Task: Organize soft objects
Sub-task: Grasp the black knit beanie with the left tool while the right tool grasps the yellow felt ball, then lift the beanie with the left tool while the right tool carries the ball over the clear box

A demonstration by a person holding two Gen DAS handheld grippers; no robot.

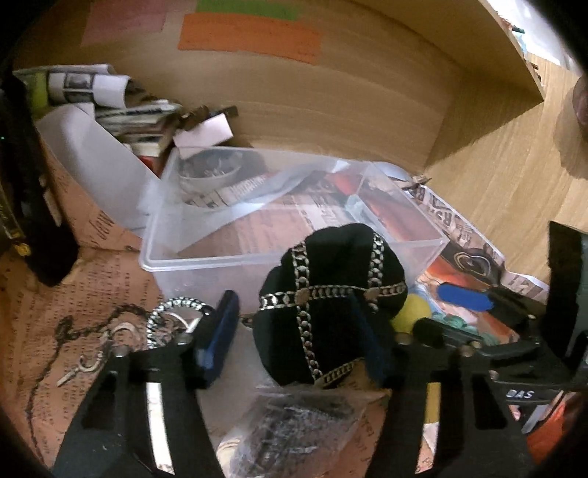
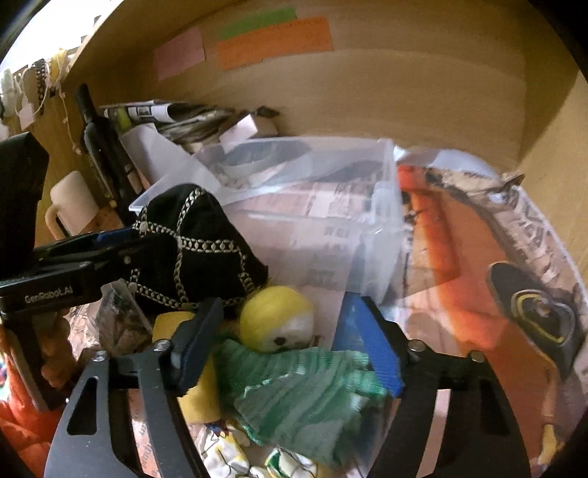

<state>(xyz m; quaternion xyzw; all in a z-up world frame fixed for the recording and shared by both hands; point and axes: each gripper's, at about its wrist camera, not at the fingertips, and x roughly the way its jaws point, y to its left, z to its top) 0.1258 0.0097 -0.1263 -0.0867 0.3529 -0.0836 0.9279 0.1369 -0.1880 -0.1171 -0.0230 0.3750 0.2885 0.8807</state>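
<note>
Left gripper [image 1: 294,331] pinching rounded black embroidered cap [image 1: 330,290].

There is one clear plastic box [image 1: 294,235], one black embroidered cap [image 1: 330,301], one yellow-headed soft doll [image 2: 275,320] with one green knitted dress [image 2: 305,389], and one cream mug [image 2: 71,206]. Three paper notes are on the back wall: one pink [image 2: 179,53], one green [image 2: 257,22], one orange [image 2: 275,42]. Two grippers are present, the left gripper [image 1: 290,331] and the right gripper [image 2: 294,338].

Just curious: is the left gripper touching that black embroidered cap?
Touching. The right wrist view shows the left gripper clamped onto the black cap.
</note>
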